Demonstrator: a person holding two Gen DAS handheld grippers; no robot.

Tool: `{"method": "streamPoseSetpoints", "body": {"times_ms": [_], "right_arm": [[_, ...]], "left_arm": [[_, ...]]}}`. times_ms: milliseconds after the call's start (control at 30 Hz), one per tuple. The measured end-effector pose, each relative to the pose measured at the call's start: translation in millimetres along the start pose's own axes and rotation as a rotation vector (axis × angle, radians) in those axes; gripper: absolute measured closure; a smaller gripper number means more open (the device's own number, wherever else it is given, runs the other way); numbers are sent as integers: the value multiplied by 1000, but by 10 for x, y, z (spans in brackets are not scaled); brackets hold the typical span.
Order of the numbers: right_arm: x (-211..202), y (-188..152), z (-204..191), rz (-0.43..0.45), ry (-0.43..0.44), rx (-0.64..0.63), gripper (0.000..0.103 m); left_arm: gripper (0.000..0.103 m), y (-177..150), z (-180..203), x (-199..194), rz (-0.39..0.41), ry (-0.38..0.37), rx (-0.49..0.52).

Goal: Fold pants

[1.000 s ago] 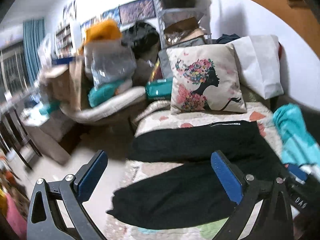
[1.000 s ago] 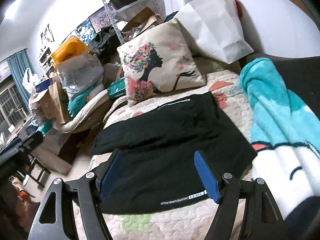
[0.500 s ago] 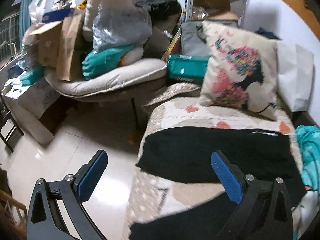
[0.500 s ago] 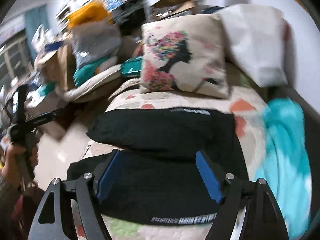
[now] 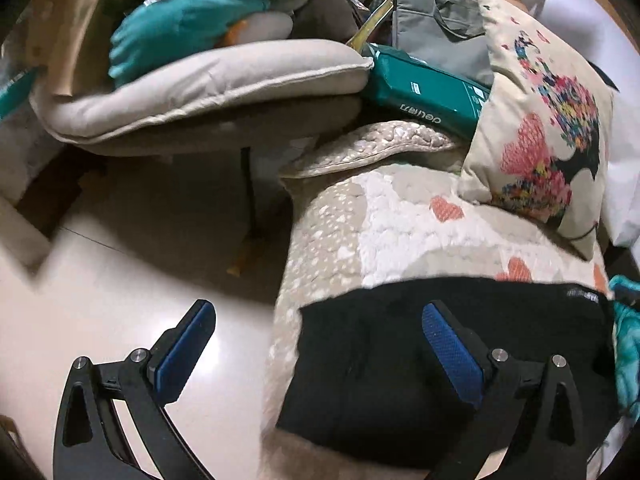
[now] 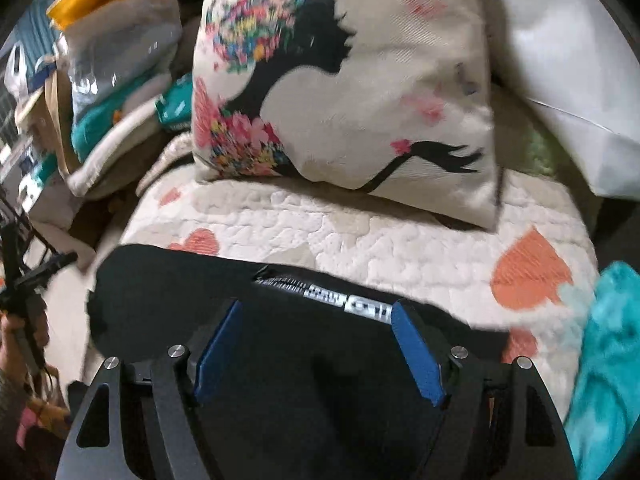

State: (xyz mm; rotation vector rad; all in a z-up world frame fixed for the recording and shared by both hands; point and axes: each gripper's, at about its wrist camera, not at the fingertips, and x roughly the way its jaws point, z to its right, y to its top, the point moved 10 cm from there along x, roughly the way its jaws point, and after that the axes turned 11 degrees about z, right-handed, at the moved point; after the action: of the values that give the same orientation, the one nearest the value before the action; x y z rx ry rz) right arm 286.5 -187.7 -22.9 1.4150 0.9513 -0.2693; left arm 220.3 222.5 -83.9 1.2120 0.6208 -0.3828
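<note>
The black pants lie folded on the quilted cover, at its front-left corner, their near part cut off by the frame. The left gripper hangs spread wide over that corner, holding nothing. The right gripper is also spread over the pants' waistband, whose lettering is blurred; contact cannot be told. The printed cushion leans at the cover's back edge.

You have bare quilt between the pants and the printed cushion, which blocks the back edge. A teal blanket crowds the right edge. Beyond the left edge, open floor gives clear passage.
</note>
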Motion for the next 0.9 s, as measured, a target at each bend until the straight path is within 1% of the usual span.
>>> {"method": "streamPoseSetpoints", "body": {"times_ms": [167, 333, 467, 567, 667, 700, 733, 767, 800, 833, 867, 900], "right_arm": [[363, 2, -100, -46, 45, -66, 22], [602, -29, -173, -77, 86, -108, 22], [751, -57, -183, -106, 112, -133, 22], [835, -119, -191, -142, 130, -161, 22], [899, -152, -189, -148, 137, -180, 22], [912, -159, -196, -144, 136, -181, 21], [916, -163, -200, -140, 133, -184, 23], [907, -168, -218, -137, 135, -188, 34], [885, -181, -255, -137, 148, -189, 44], [851, -195, -309, -142, 172, -184, 66], [824, -202, -332, -141, 169, -187, 73], [794, -208, -343, -136, 159, -196, 76]], "left_arm": [[0, 51, 78, 255, 5, -38, -4], [0, -7, 221, 477, -28, -67, 65], [0, -93, 313, 647, -74, -102, 100], [0, -182, 399, 707, -99, -132, 137], [1, -264, 504, 733, -115, -161, 173], [4, -296, 551, 721, -125, -180, 184], [20, -303, 581, 701, -128, -200, 181], [36, -297, 606, 650, -128, -214, 164], [46, -281, 614, 616, -120, -207, 164], [70, -269, 636, 564, -114, -212, 173], [91, -267, 656, 534, -116, -223, 173], [93, -269, 676, 495, -127, -238, 162]]}}
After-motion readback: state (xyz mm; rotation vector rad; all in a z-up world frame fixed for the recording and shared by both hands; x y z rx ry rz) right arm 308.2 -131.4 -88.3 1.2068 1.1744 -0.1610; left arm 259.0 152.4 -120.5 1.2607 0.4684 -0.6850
